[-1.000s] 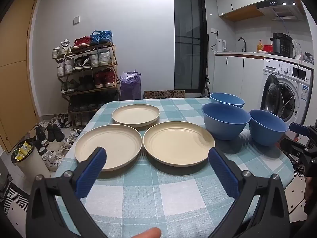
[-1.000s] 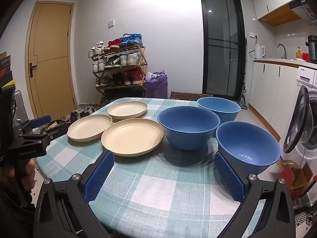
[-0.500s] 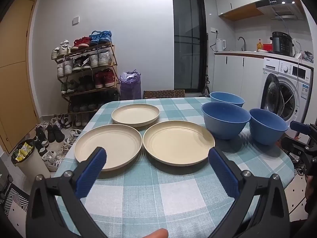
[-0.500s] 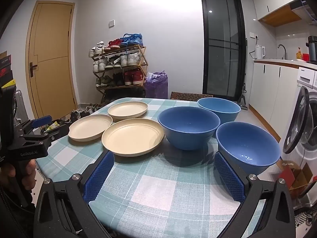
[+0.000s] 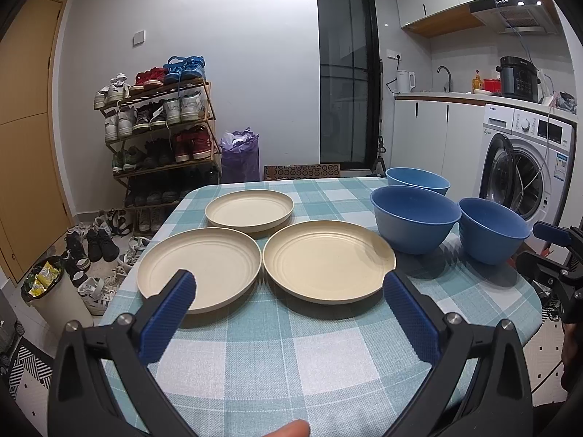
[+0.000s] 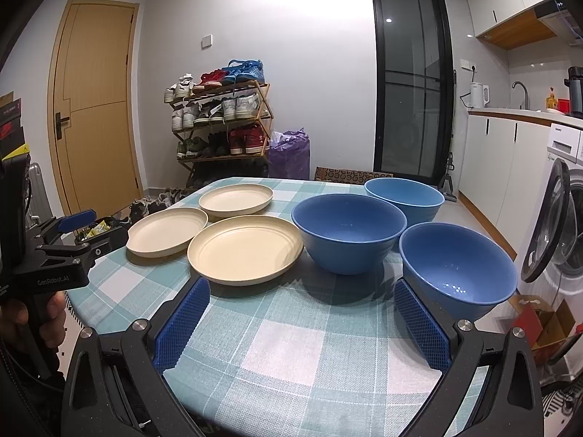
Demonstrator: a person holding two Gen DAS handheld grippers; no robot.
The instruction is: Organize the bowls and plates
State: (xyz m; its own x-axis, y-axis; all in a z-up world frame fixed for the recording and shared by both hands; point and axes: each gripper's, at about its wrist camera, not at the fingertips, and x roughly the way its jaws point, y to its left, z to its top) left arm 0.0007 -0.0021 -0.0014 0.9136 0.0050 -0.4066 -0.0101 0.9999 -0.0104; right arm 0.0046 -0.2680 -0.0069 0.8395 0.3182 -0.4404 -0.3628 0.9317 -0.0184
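Note:
Three cream plates lie on the checked table: a near left plate [image 5: 199, 265], a near middle plate [image 5: 328, 259] and a smaller far plate [image 5: 249, 209]. To their right stand three blue bowls: a big middle bowl [image 5: 414, 221], a far bowl [image 5: 417, 180] and a right bowl [image 5: 492, 228]. My left gripper [image 5: 289, 293] is open, empty, just short of the two near plates. My right gripper [image 6: 301, 304] is open and empty, in front of the middle bowl [image 6: 348, 235] and right bowl [image 6: 457, 267].
The table [image 5: 291, 349] has a teal checked cloth and rounded edges. A shoe rack [image 5: 160, 134], loose shoes and a bin [image 5: 54, 291] stand at the left. A washing machine [image 5: 524, 164] and kitchen counter are at the right. A hand [image 6: 22, 324] holds the left gripper's handle.
Both grippers have crept very slightly forward toward the dishes. Nothing on the table has moved.

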